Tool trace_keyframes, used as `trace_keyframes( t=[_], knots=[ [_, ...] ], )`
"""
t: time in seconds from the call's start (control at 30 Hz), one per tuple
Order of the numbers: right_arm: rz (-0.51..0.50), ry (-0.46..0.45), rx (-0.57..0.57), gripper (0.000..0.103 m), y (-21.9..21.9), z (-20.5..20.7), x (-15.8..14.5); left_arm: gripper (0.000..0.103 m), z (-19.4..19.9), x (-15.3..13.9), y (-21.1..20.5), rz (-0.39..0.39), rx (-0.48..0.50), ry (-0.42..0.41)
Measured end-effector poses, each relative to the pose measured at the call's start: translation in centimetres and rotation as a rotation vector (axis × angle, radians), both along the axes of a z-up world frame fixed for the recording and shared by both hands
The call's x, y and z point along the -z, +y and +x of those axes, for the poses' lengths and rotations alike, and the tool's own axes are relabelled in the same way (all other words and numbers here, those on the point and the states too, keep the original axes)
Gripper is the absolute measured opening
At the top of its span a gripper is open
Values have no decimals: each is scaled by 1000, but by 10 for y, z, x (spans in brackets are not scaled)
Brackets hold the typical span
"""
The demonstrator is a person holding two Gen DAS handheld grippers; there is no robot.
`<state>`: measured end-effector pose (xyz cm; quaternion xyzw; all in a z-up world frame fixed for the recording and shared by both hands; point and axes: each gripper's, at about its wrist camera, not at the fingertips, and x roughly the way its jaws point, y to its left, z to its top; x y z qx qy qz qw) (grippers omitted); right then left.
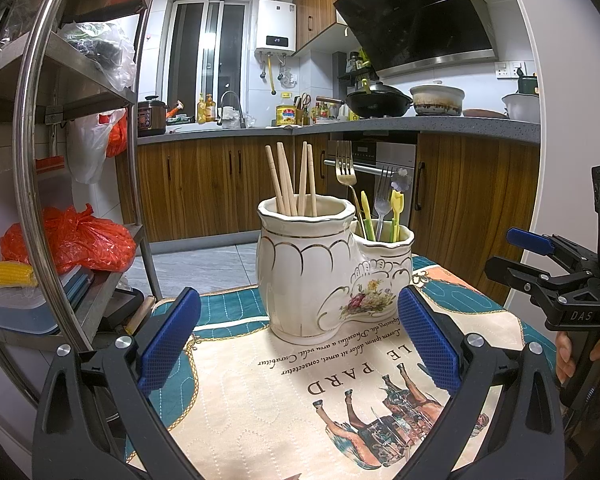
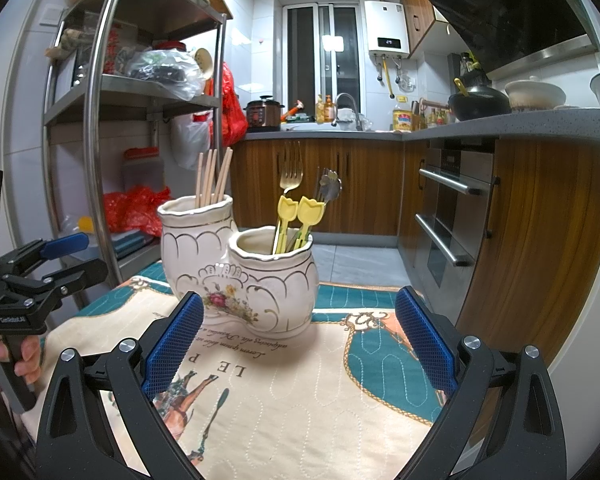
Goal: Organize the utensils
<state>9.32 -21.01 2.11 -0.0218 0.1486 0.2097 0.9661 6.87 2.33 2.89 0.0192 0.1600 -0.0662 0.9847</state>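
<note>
Status: sorting appears complete or nearly so. The double holder (image 1: 316,276) stands upright on the cloth-covered worktop (image 1: 260,408). Its taller cup holds the chopsticks (image 1: 290,178); its shorter cup holds the forks (image 1: 346,168) and the yellow picks (image 2: 300,216). No loose utensil is visible on the worktop. The left tool (image 1: 300,340) and the right tool (image 2: 300,340) are both released, spread wide and empty, near the holder without touching it.

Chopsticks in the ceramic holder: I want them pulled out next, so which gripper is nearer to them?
Left, it seems. The left gripper, open, squarely faces the tall compartment holding the chopsticks; the right gripper, also open, sits further right, facing the shorter compartment.
</note>
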Motion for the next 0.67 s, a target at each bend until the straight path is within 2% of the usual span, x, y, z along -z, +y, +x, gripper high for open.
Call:
trace_keyframes(
  t=[0.67],
  knots=[
    [-1,4,1,96,0,0,0,97,1,-4,1,4,-32,9]
  ],
)
